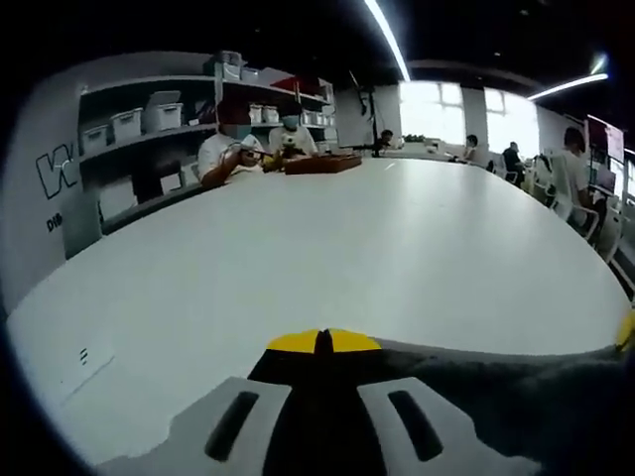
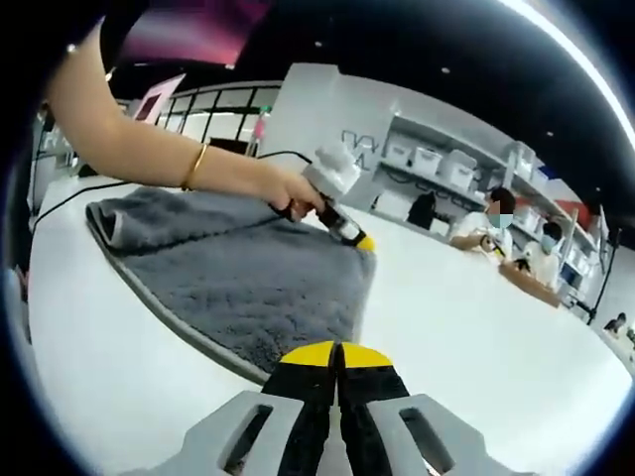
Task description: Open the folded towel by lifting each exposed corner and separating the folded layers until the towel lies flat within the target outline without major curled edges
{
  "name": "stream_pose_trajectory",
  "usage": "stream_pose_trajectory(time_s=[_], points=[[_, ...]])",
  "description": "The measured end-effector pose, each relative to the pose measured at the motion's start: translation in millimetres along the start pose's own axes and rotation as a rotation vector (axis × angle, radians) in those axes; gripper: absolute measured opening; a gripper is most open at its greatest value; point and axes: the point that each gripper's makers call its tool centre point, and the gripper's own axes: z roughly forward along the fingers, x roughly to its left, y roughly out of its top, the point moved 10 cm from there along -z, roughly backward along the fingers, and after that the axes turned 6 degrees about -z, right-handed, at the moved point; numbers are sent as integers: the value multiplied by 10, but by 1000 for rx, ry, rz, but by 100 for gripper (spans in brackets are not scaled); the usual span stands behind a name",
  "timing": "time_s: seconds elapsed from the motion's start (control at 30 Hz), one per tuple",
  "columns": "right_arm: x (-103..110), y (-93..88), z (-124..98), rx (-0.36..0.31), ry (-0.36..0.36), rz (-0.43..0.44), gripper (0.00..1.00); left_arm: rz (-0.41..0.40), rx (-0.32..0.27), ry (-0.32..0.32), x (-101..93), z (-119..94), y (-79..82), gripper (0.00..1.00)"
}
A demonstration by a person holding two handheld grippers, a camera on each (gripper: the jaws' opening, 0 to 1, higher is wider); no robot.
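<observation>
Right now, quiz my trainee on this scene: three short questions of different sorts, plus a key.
1. True or false: the towel hangs off the edge of the table.
2. The towel is: A white, B grey, C red.
3. Fill in: the hand wearing a bangle holds the ___ claw.
Key: 1 false, it lies on the table; 2 B; 3 left.
</observation>
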Motion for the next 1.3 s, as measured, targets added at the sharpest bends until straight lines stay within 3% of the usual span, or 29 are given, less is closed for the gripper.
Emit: stream_pose_trajectory(time_s=[0.17,0.37,0.4,0.47,0.5,0.57,0.6,0.83,0.87,1.07,1.13,1.23,1.3], points=[[43,-32,21,33,44,-14,0,41,33,-1,-68,1,-82,0],[35,-41,23,41,48,-4,0,68,50,0,-77,-5,-130,0],[4,-59,33,42,52,57,0,154,60,18,-75,-2,-107,0],[-6,-73,37,48,52,72,0,173,70,29,-104,11,-99,0],[-2,-75,36,49,53,79,0,229,82,38,-132,33,-87,0],[-21,-103,35,44,58,135,0,234,90,32,-142,42,-80,0],[-32,-125,47,47,54,199,0,296,101,22,-168,58,-70,0],[-40,-138,51,44,54,219,0,271,82,-11,-199,3,-117,0],[-44,-143,50,42,53,231,0,213,65,0,-167,36,-113,0],[-44,-152,51,36,68,250,0,157,31,-6,-153,23,-159,0],[-26,-139,47,35,67,249,0,60,-10,-20,-139,7,-207,0],[-12,-126,36,37,65,255,0,74,-9,-9,-123,33,-193,0],[-16,-121,34,32,76,263,0,28,-11,1,-135,32,-192,0]])
